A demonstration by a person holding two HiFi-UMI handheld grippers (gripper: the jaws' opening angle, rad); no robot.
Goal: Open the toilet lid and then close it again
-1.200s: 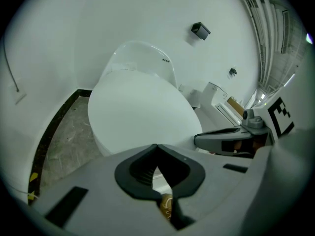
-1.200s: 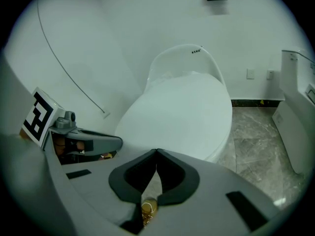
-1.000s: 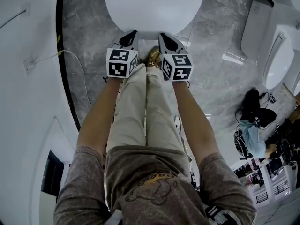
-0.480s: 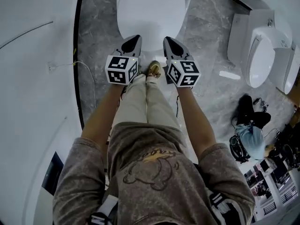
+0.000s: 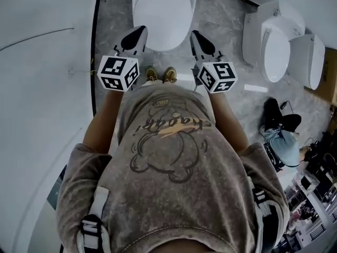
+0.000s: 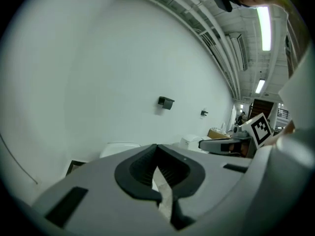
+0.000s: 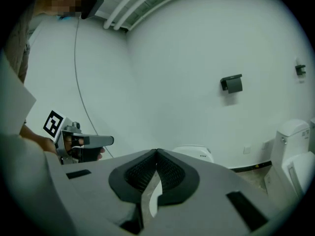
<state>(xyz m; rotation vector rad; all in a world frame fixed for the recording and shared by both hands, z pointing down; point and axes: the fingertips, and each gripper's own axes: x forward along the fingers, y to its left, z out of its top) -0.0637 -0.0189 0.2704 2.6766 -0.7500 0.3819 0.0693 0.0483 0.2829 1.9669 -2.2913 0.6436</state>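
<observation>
- Left tool [image 5: 138,32] and right tool [image 5: 196,35]: each has its jaws pressed together with the tips meeting and nothing pinched. Each tool's own view shows only a sliver of floor and white porcelain through the slot behind the tips.
- Change: a second ago both tools sat right at the front rim of the toilet lid [image 5: 164,9], side by side, with the person bent close over it. Half a second ago they were already off the rim. Now the person stands straighter, the toilet sits smaller and farther up the head view, and the tools have spread wider apart and lifted.
- Lid state: flat down on the bowl and shut, the same as in both earlier head views.
- Reading: the tools are backing off a lowered lid, so I judge the closing step done or just finishing. Nothing in these frames shows the lid having been raised.
- Position against the toilet: the left tool is off its front-left and the right tool off its front-right, with the lid ahead of and below both.
- Contact: in the head view the tips overlap the lid's side edges. Both gripper views aim at the wall above the toilet with the porcelain low in frame, so I judge them not touching.
- Shoes [image 5: 161,75]: just short of the toilet's front edge, between the two tools.
</observation>
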